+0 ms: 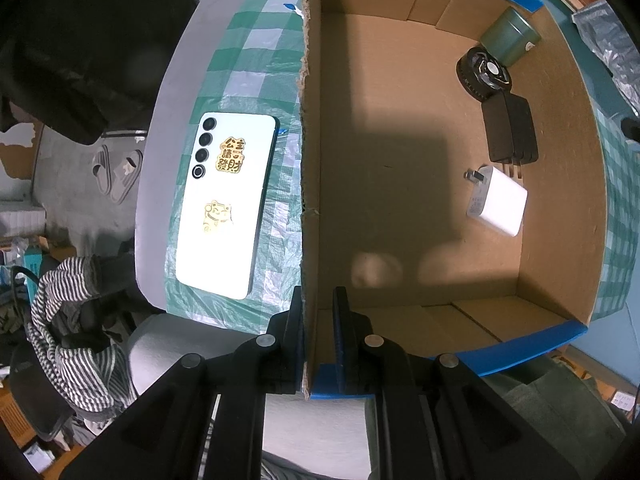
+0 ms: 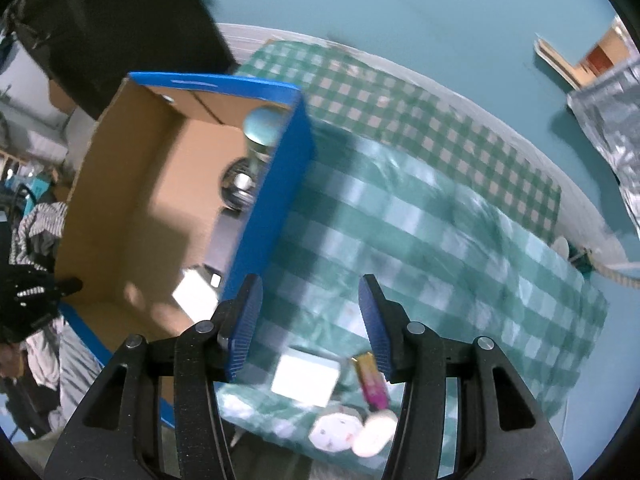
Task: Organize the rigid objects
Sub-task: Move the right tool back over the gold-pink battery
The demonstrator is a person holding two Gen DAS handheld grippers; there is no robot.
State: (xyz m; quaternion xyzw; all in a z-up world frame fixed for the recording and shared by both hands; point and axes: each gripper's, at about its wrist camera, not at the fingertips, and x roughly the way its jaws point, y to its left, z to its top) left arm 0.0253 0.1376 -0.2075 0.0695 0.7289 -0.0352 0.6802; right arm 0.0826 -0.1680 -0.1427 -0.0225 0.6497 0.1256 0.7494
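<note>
Cardboard box (image 1: 420,200) with brown inside walls and a blue outer skin sits open-topped on the green-and-white checked cloth (image 1: 260,80), its long axis running away from the left wrist camera. The left gripper (image 1: 318,304) points straight down and is clamped on the box's near-left wall, one black finger outside it and one inside.

Along the box's right wall lie four things in a row: a dark green round tin (image 1: 510,38) at the far corner, a black round gadget with a pale centre (image 1: 484,72) just beside it, a black plug adapter (image 1: 510,128) with its prongs aimed at the camera, and a white charger block (image 1: 498,204) whose prongs point left.

Outside the box, on the cloth to its left, a white smartphone (image 1: 228,204) lies face down, its long axis parallel to the box wall, camera lenses at the far end, two gold stickers on its back.

The right gripper (image 2: 310,320) hangs over the cloth beside the box's blue side, jaws apart with nothing between them. Below it, blurred, lie a white square block (image 2: 306,378) and a pink-and-gold tube (image 2: 372,380).
</note>
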